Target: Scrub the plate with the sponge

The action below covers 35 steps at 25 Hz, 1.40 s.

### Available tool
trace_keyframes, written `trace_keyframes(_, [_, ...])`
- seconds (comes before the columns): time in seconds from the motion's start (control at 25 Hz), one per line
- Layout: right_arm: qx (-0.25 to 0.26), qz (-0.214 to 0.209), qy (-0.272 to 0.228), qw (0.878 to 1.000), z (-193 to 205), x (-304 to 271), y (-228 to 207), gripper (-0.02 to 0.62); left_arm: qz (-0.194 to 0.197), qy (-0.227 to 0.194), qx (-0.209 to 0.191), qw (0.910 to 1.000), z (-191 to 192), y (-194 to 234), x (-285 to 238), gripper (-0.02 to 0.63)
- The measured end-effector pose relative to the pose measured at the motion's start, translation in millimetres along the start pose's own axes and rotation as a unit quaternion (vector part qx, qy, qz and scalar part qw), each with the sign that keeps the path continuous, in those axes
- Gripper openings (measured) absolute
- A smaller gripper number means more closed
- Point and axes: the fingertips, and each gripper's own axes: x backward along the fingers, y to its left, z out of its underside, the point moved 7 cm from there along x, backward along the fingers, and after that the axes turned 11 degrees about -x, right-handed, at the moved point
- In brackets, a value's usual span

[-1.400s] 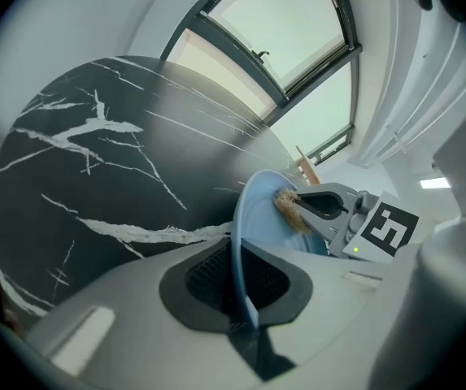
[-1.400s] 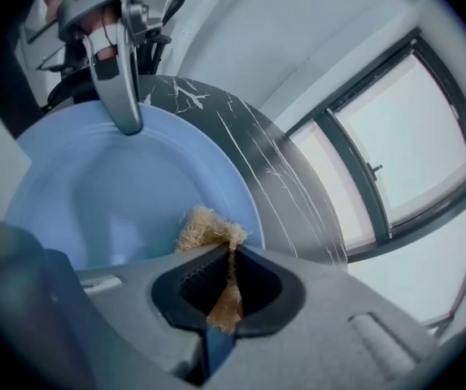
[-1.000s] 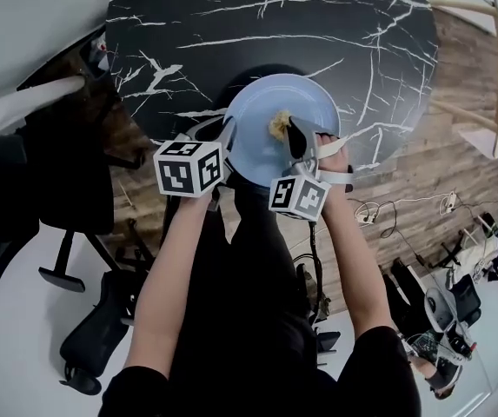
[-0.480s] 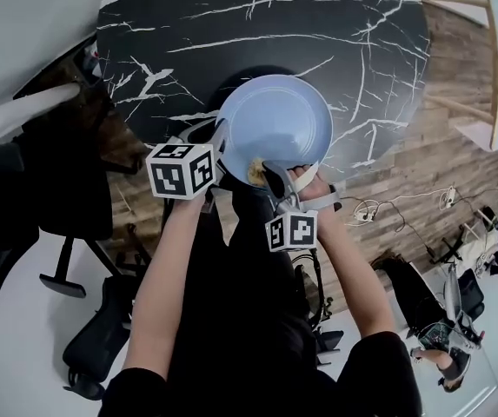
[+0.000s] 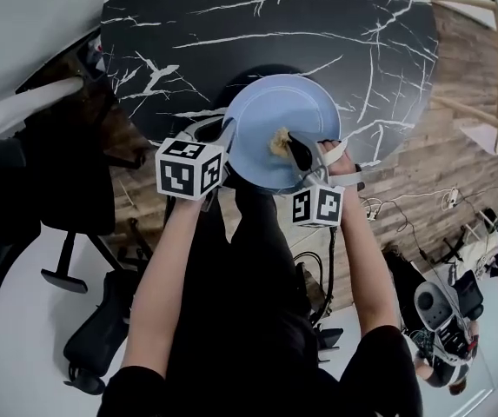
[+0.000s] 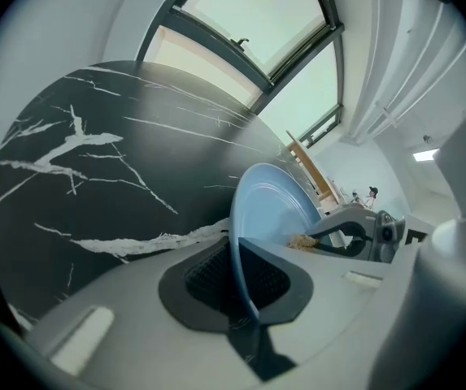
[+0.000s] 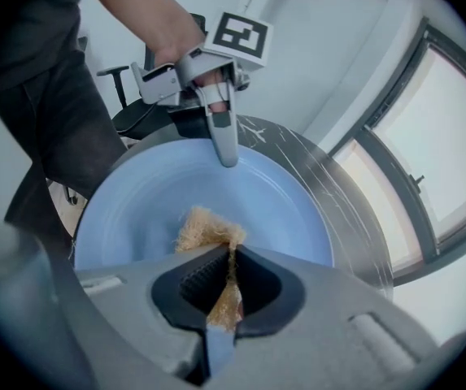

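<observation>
A light blue plate [image 5: 270, 111] is held tilted above the near edge of the black marble table [image 5: 231, 24]. My left gripper [image 5: 229, 139] clamps the plate's left rim [image 6: 245, 279]; its jaws are opening slightly, with the rim still pressed between the pads. My right gripper [image 5: 295, 152] is shut on a tan, fibrous sponge [image 5: 278, 142]. The sponge [image 7: 208, 226] presses against the plate's face [image 7: 151, 193] near its middle. In the right gripper view, the left gripper [image 7: 227, 149] shows at the plate's far rim.
The round table has white veins and a window wall behind it [image 6: 241, 23]. A black office chair [image 5: 83, 259] stands on the floor at the left. Wood flooring with cables [image 5: 405, 207] lies to the right. The person's dark trousers [image 5: 249, 302] are below the plate.
The right gripper swept the sponge from the plate's middle down to its near rim, then back up toward the middle. The plate shifted slightly with the left gripper.
</observation>
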Motion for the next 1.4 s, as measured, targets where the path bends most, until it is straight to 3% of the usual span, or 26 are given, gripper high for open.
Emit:
trace_keyframes(0.2, [-0.002, 0.034, 0.006, 0.999, 0, -12, -26, 0.020, 0.005, 0.004, -0.002, 1.0000, 0, 0, 0, 0.023])
trace_keyframes(0.52, [-0.046, 0.093, 0.022, 0.994, -1, -25, -58, 0.020, 0.009, 0.005, -0.002, 0.9999, 0, 1, 0, 0.024])
trace_keyframes(0.8, [-0.034, 0.135, 0.033, 0.990, -1, -32, -70, 0.020, 0.012, 0.006, 0.005, 0.9999, 1, 1, -1, 0.025])
trace_keyframes(1.04, [-0.011, 0.152, 0.074, 0.985, 8, -26, -73, 0.020, -0.002, -0.013, 0.027, 0.9995, 2, 2, 1, 0.020])
trace_keyframes(1.4, [-0.061, 0.130, 0.113, 0.983, 31, 3, -31, 0.020, -0.015, -0.027, 0.038, 0.9988, 3, 0, 0, 0.018])
